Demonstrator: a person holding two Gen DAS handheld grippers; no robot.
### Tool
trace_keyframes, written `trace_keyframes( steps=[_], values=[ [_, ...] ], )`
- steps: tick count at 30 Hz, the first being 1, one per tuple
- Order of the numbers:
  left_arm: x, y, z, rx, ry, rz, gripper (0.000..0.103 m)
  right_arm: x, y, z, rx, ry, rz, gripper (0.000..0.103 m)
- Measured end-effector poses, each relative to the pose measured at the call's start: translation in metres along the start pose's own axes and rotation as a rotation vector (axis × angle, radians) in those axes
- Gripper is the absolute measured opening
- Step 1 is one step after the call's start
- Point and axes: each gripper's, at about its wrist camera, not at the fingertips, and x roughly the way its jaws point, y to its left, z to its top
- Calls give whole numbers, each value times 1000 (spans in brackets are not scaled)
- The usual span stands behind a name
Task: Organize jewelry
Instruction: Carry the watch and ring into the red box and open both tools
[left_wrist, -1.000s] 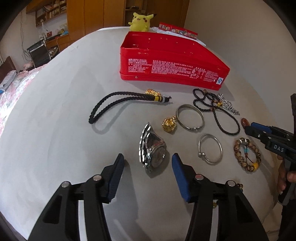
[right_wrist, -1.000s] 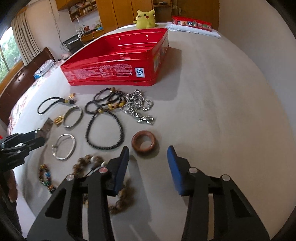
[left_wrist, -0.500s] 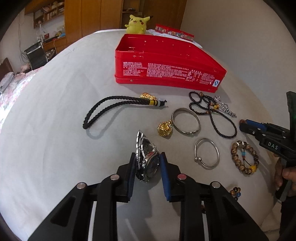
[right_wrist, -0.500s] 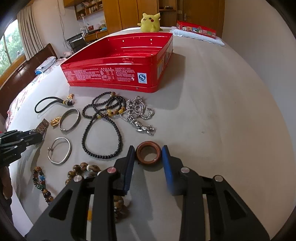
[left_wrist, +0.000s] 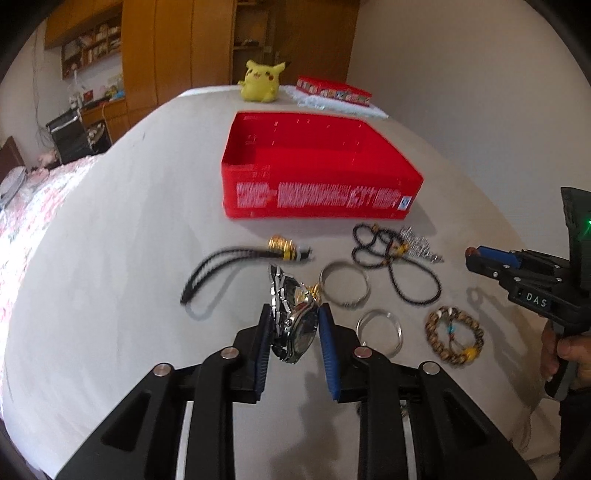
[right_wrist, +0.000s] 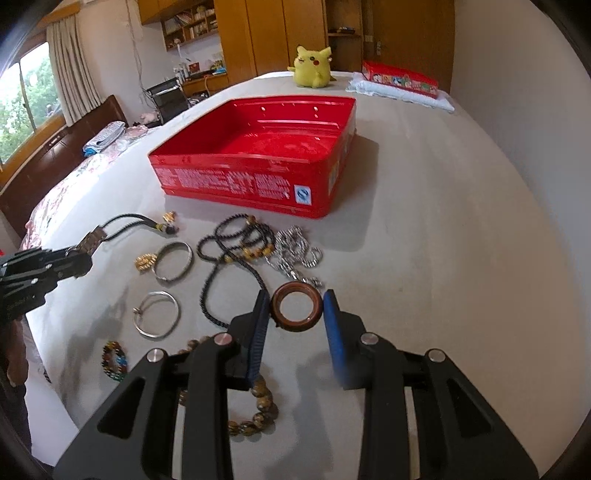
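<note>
My left gripper (left_wrist: 293, 325) is shut on a silver wristwatch (left_wrist: 293, 321), held above the grey bed cover; its band sticks up past the blue pads. My right gripper (right_wrist: 295, 308) is shut on a brown wooden ring (right_wrist: 295, 306), also lifted off the cover. An open red tin box (left_wrist: 321, 177) stands behind the jewelry, empty inside (right_wrist: 273, 144). Each gripper shows in the other's view: the right one (left_wrist: 476, 256) at the right edge, the left one (right_wrist: 79, 258) at the left with the watch band sticking out.
On the cover lie a black cord with gold beads (left_wrist: 236, 262), two silver bangles (left_wrist: 345, 284) (left_wrist: 378, 330), a black bead necklace (right_wrist: 236, 251), a silver chain (right_wrist: 295, 251), a gold charm (right_wrist: 144, 261) and brown bead bracelets (left_wrist: 454, 339). A yellow plush toy (right_wrist: 312, 66) sits far back.
Both grippers closed, the left on the watch and the right on the wooden ring. Both then rose, lifting their pieces off the cover.
</note>
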Motion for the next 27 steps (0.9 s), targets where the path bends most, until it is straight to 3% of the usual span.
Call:
trace_keyframes(
  steps=[5, 13, 17, 21, 27],
  values=[
    [-4, -4, 32, 55, -43, -3, 25, -9, 5, 26, -38, -27, 16, 29],
    [15, -7, 107, 119, -80, -31, 25, 3, 7, 102, -85, -50, 69, 29],
    [54, -6, 142, 119, -41, -34, 25, 41, 3, 142, -73, 9, 106, 29],
    [106, -4, 167, 112, 28, -9, 25, 96, 2, 171, -59, 87, 83, 29],
    [161, -3, 174, 106, 131, -14, 25, 155, -5, 185, -44, 179, 40, 29]
  ],
)
